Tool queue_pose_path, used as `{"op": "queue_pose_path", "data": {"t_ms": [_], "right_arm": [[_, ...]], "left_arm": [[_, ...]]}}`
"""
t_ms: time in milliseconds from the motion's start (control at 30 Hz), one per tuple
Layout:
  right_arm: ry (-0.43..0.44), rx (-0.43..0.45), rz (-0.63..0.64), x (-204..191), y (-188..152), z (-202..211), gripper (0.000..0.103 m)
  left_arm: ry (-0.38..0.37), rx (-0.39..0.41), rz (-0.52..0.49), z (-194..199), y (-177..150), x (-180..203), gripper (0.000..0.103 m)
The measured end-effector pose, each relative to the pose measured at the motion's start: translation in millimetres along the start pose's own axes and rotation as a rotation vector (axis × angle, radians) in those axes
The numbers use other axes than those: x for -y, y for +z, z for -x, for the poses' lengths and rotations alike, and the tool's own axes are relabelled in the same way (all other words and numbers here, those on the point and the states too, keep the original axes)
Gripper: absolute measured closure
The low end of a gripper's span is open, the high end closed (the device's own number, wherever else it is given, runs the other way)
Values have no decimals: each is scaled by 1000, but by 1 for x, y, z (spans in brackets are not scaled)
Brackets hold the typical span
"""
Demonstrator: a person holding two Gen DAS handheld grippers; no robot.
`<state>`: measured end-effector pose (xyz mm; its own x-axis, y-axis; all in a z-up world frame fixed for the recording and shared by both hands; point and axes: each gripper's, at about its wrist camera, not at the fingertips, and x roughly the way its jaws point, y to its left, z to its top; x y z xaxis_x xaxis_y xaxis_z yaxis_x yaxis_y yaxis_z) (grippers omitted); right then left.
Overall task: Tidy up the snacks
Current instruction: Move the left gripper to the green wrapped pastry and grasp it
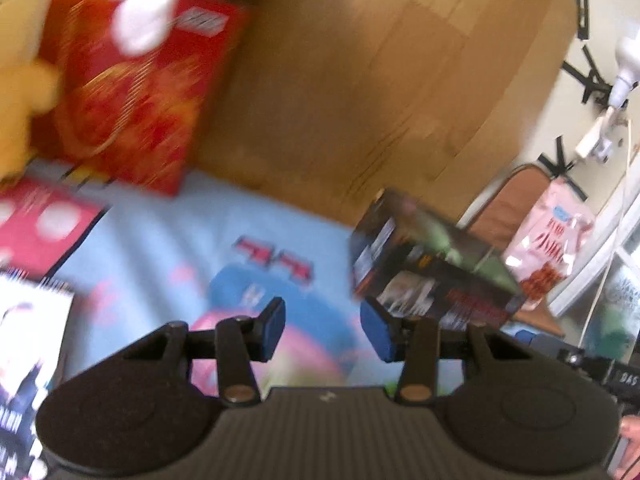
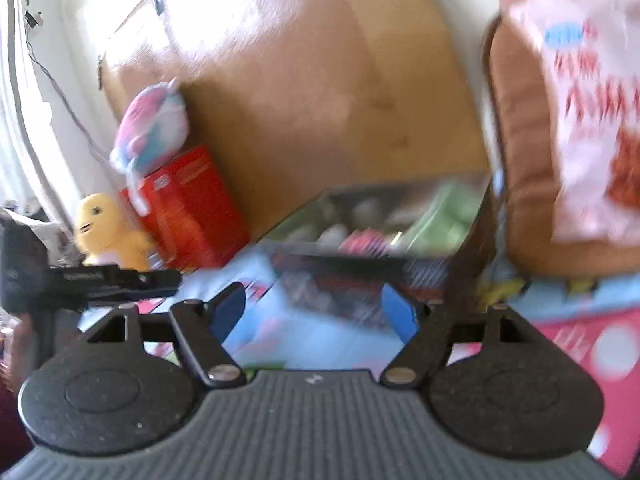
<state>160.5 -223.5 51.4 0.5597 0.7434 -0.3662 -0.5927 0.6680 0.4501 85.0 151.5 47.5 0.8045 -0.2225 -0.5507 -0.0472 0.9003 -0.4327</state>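
the dark snack box (image 2: 372, 248) lay on the light blue printed bedspread (image 1: 160, 240), against the wooden headboard (image 1: 360, 80), long side across the right claw (image 2: 316, 312), just ahead of its wide-apart, empty pads. the left claw (image 1: 324, 328), parted and empty, sat to its left.

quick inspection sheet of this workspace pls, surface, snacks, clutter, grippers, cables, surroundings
surface: light blue printed cloth, wooden board upright behind it
job's things: red box standing at the board; dark box lying in front of the right gripper; pink bag against a brown cushion; pink packet flat on the cloth
clutter: yellow plush beside the red box, pink-and-blue plush on top of it
grippers: left gripper open, empty; right gripper open, empty
cables: thin wire on the wall
surroundings: pale wall; views blurred
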Motion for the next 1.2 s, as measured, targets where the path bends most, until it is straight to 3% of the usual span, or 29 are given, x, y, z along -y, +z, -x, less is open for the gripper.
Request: {"op": "queue_pose_path", "data": {"t_ms": [100,333,433,633,767,900,1200], "right_arm": [[63,-85,-13,-20,-14,-12,29],[128,-187,141,-90,-41,-37,29],[128,-235,263,-118,-49,-57,29],[81,-338,286,-125,-62,-98,30],[50,-314,322,-131,-66,-105,33],[-53,-274,421,-141,-74,-104,59],[-78,-130,382,-142,-79,-48,64]], "left_arm": [[11,-24,15,10,-18,-11,61],[-3,-26,53,16,-31,-22,61],[-10,-28,74,11,-34,-27,61],[-45,-45,51,-7,-39,-23,59],[-44,-47,-25,-9,-45,-9,59],[-61,-52,-26,-4,-49,-6,60],[-168,-32,-30,29,-61,24,61]]}}
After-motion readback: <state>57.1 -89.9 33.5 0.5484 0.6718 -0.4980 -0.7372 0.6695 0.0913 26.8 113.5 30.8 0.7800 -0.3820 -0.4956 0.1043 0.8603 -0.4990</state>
